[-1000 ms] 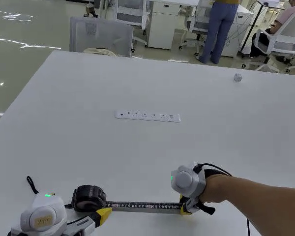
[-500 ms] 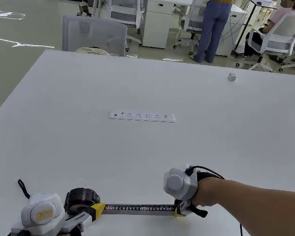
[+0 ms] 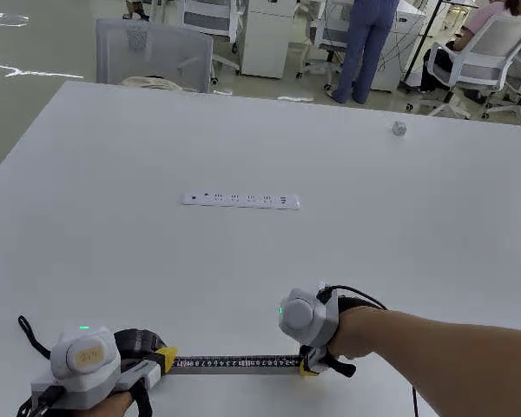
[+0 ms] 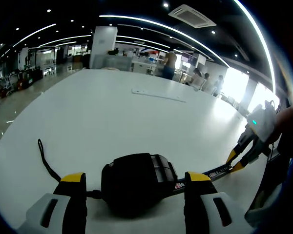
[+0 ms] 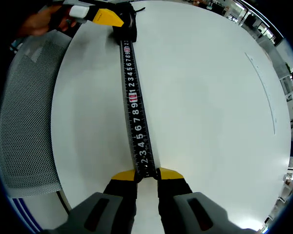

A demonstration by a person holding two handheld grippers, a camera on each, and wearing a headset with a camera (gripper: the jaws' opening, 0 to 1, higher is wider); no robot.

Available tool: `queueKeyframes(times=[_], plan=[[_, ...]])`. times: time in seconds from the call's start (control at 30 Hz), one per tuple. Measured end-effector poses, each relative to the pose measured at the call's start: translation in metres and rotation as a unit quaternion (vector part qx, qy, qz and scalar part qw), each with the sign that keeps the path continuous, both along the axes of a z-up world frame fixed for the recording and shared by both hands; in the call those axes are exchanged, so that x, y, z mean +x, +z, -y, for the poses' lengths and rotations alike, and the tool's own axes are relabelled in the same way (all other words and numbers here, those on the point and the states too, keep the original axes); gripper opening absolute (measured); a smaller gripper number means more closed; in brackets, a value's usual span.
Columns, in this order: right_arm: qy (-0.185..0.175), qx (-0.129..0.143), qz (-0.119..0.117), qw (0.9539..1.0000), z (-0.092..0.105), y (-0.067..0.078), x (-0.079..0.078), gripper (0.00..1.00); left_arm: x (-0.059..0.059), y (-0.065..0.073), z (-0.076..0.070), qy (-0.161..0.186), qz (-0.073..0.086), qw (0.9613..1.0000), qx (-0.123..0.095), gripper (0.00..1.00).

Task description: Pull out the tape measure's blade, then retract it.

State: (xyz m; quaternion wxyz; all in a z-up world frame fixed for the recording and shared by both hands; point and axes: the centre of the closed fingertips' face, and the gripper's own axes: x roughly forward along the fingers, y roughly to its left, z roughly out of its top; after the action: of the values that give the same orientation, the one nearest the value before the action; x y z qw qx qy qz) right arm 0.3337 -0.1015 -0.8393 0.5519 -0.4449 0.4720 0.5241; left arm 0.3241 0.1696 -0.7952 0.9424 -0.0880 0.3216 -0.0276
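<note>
Black tape measure case (image 4: 136, 190) sits clamped in the left hand-held gripper (image 4: 135, 178), near-left on desk (image 3: 330, 174). Right hand-held gripper (image 5: 146, 174) pinches the blade (image 5: 133, 97) tip. Risk: if the tip slips, the spring whips the blade back, possibly kinking it.

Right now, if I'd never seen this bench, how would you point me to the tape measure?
On the big white table, look to the near edge. There the left claw holds the tape measure, a chunky black case, its dark numbered blade stretched to the right claw. Unlike the flat white power strip farther out, it is dark and bulky.
</note>
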Motion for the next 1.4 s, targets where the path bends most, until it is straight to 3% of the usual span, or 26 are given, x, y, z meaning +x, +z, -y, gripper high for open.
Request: queueKeyframes(times=[0.13, 0.17, 0.2, 0.27, 0.5, 0.63, 0.7, 1.27, 1.33, 1.4], plan=[[-0.002, -0.001, 0.000, 1.0000, 0.000, 0.000, 0.000, 0.15, 0.000, -0.004, 0.000, -0.003, -0.011, 0.9999, -0.005, 0.72], [-0.002, -0.002, 0.000, 1.0000, 0.000, 0.000, 0.000, 0.15, -0.002, -0.006, 0.010, -0.008, -0.023, 0.9988, -0.042, 0.64], [-0.002, -0.002, 0.001, 1.0000, 0.000, 0.000, 0.000, 0.15, -0.002, -0.006, 0.005, -0.008, -0.020, 0.9995, -0.021, 0.62], [-0.004, -0.001, 0.001, 1.0000, 0.000, 0.000, 0.000, 0.15, -0.002, -0.006, 0.006, -0.021, -0.021, 0.9996, -0.003, 0.60], [-0.011, 0.001, 0.001, 0.9999, 0.000, 0.000, 0.000, 0.15, -0.002, -0.007, 0.006, -0.028, -0.035, 0.9990, 0.008, 0.59], [-0.011, 0.004, 0.000, 0.9999, 0.000, 0.000, 0.001, 0.15, -0.003, -0.008, 0.007, -0.030, -0.030, 0.9990, 0.017, 0.58], [-0.015, 0.007, 0.000, 0.9999, 0.000, 0.000, 0.001, 0.15, -0.003, -0.008, 0.006, -0.031, -0.026, 0.9990, 0.017, 0.58], [-0.019, 0.009, 0.002, 0.9998, -0.001, 0.001, 0.000, 0.15, -0.001, -0.007, 0.006, -0.033, -0.036, 0.9987, 0.016, 0.57], [0.000, 0.009, 0.006, 0.9999, -0.003, 0.001, -0.002, 0.15, -0.002, -0.008, 0.006, -0.034, -0.037, 0.9986, 0.015, 0.57], [-0.003, 0.010, 0.004, 0.9999, -0.004, 0.002, -0.002, 0.15, -0.002, -0.008, 0.006, -0.034, -0.038, 0.9986, 0.015, 0.57]])
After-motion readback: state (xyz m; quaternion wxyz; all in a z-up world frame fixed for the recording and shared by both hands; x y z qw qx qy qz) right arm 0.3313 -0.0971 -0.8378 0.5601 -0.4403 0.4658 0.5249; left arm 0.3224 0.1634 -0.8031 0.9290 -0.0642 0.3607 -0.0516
